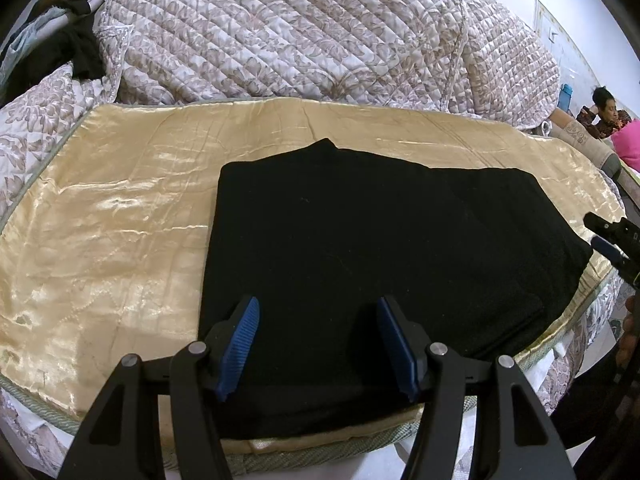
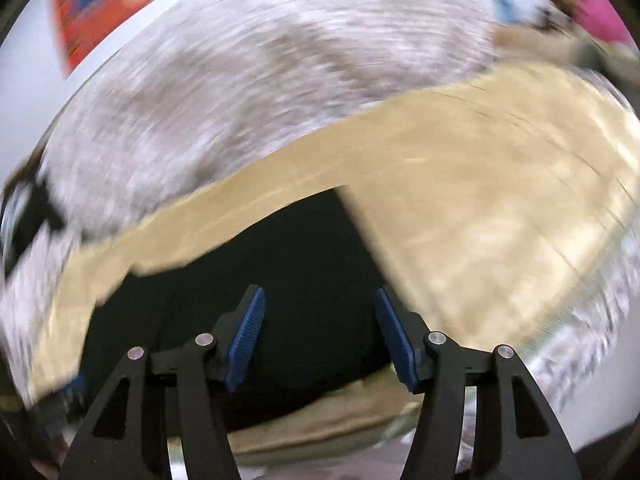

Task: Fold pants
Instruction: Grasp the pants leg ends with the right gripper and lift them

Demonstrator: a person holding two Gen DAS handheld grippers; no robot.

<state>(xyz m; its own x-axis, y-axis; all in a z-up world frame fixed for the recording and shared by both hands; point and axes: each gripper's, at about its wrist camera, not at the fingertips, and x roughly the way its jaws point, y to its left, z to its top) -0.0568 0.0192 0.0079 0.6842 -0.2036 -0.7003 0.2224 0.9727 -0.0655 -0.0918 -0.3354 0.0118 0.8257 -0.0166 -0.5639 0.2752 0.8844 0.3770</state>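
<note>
Black soft pants [image 1: 360, 236] folded flat, rough rectangle w/ small peak at top, centre frame on gold satin cover [image 1: 120, 220]; left gripper [image 1: 318, 344] & right gripper [image 2: 318, 336] fingers spread, holding nothing.

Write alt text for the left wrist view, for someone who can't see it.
Black fabric pants, folded into a rough rectangle, lie flat on a shiny gold satin cover over a bed. The open left claw with blue ribbed pads hovers at their near edge, holding nothing. A rumpled floral quilted blanket is heaped behind.
</note>
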